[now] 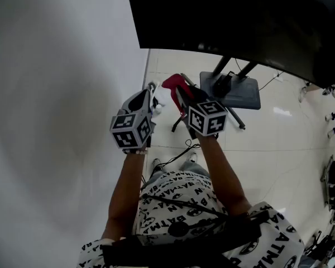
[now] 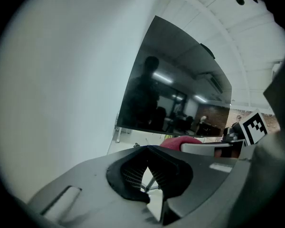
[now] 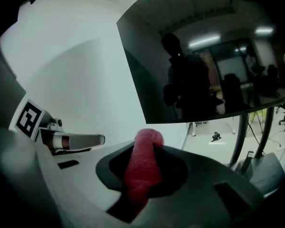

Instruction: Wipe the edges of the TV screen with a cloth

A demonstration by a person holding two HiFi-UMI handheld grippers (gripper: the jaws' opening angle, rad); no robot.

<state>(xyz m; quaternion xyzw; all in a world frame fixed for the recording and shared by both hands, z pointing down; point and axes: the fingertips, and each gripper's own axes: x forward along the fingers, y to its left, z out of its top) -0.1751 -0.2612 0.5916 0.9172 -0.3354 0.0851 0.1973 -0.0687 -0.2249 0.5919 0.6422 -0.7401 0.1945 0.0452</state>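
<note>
Red cloth sits pinched between the fingers of the right gripper, which are closed on it. Its rounded end pokes out toward the lower left corner of the TV screen. Cloth and gripper hang just below that corner, apart from the glass. The left gripper is just beside them, farther out from the screen toward the white wall. Its fingers stand slightly apart with nothing between them. Beneath the screen, the dark stand rests on the pale tiled floor. The screen's glass reflects a dim figure and ceiling lights.
</note>
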